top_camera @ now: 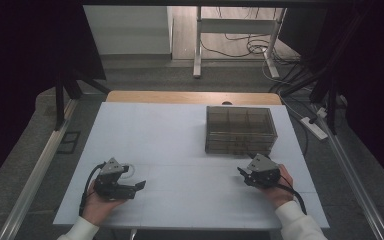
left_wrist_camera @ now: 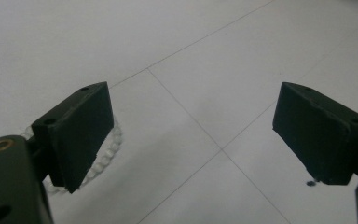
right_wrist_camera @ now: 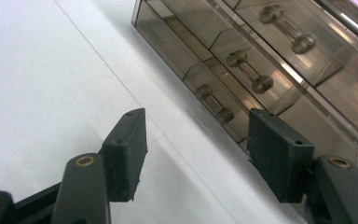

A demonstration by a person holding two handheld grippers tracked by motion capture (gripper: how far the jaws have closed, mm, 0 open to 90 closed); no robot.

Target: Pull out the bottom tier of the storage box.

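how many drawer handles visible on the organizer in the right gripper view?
3. All on the smoky clear drawer box, running in a diagonal row: nearest handle by the right gripper, middle handle, farthest handle near the top. More drawers may lie out of frame.

Wide bare table (top_camera: 170,140) from the left edge across the middle to the near edge, open for passing. Blocked toward the far right corner by a smoky clear drawer box (top_camera: 240,129); a small white bead ring (left_wrist_camera: 103,154) lying near the near left corner.
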